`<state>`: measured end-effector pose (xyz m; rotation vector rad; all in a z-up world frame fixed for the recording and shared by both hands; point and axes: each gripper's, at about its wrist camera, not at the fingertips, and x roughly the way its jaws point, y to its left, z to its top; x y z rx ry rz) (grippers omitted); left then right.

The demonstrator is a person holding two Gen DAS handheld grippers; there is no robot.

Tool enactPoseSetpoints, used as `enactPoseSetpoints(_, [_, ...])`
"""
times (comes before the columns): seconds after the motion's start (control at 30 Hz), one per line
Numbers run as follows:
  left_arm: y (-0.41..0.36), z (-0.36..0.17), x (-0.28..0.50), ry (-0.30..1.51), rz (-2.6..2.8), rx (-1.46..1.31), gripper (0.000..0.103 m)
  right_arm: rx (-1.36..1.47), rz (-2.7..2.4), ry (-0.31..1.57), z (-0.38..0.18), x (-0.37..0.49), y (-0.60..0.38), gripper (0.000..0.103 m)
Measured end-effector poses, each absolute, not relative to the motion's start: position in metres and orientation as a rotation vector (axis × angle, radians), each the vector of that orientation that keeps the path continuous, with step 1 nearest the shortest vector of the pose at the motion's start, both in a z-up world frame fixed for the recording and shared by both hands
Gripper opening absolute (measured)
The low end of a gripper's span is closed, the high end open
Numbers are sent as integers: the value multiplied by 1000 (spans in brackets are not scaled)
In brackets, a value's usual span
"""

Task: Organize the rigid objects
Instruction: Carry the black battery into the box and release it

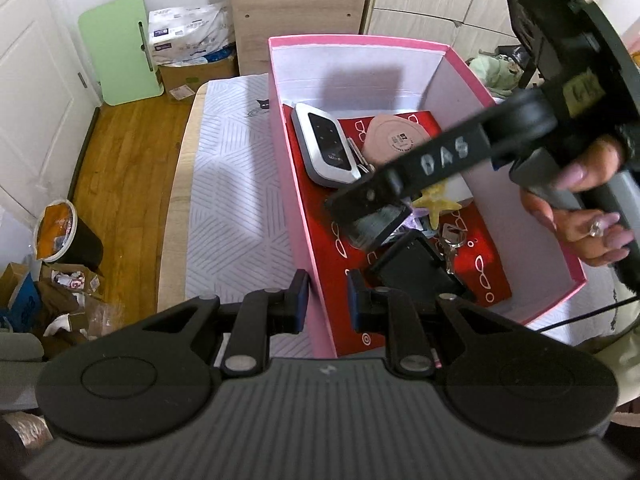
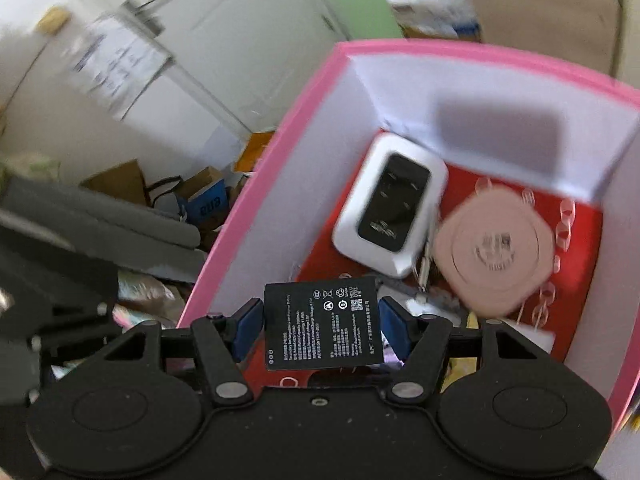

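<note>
Pink box fills our right wrist view; our right gripper jaws clench a black battery low at centre, over its red floor. Our left gripper jaws pinch the box wall.

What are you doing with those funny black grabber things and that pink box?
A person is sorting small hard things into the pink box. The left gripper pinches the box's near wall, steadying it. The right gripper clamps a flat black battery and holds it over the box. Already inside lie a silver and black Wi-Fi router, a pink rounded case, keys and a yellow starfish.
</note>
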<state>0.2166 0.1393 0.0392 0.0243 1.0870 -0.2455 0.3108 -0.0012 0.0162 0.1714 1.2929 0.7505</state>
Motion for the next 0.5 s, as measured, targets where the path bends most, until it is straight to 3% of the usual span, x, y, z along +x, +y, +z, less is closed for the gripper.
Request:
enactPoseSetpoints(0.17, [138, 40, 214, 1080, -243, 35, 18, 304, 811, 1255, 40, 304, -28, 71])
enactPoseSetpoints(0.5, [137, 40, 213, 1075, -233, 34, 18, 233, 759, 968, 101, 242, -112, 71])
